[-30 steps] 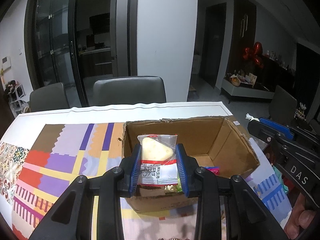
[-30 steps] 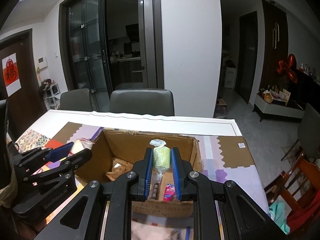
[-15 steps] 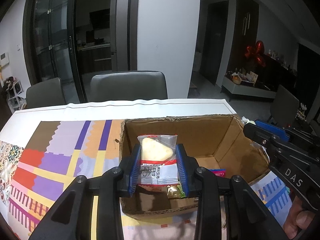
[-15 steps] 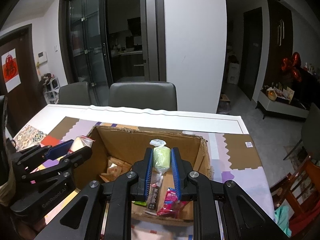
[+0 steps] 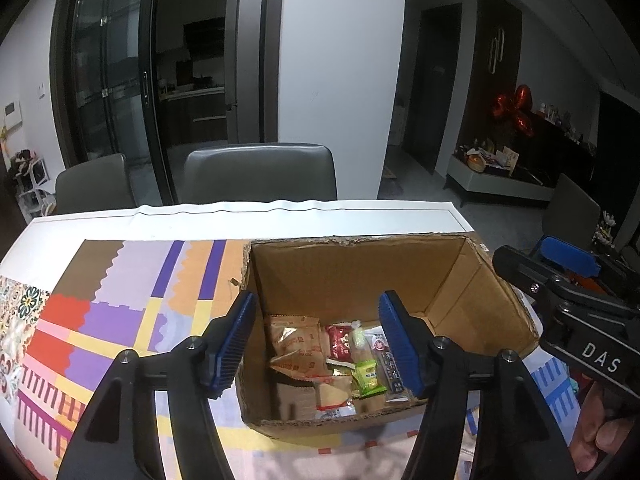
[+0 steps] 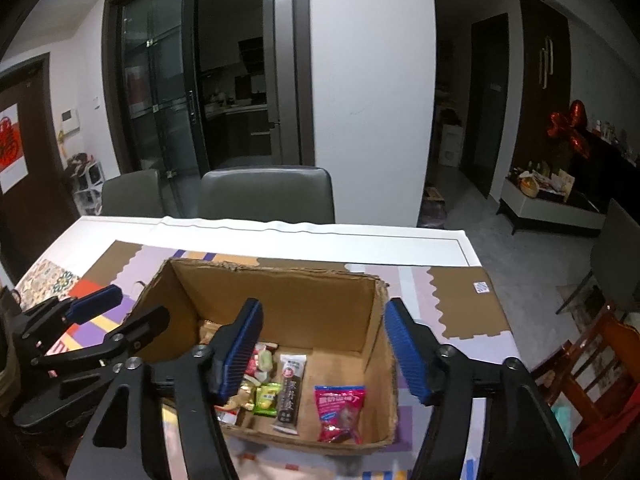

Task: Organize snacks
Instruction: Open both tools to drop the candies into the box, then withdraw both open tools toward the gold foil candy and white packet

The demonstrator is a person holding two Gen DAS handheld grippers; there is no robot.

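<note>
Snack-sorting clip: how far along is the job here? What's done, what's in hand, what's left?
Done: several packets lie in the cardboard box, among them a pink packet and a dark bar packet. In hand: nothing. The left gripper and right gripper have just opened and hang empty over the box. Left: no loose snacks show on the patterned tablecloth, so possibly little.

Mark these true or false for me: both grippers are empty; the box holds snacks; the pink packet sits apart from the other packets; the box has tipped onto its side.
1. Both the left gripper and right gripper are empty. True; jaws have just been opening.
2. The cardboard box holds snacks. True.
3. The pink packet lies apart from the other packets. True.
4. The box lies on its side. False: it stands upright, open top up.
</note>
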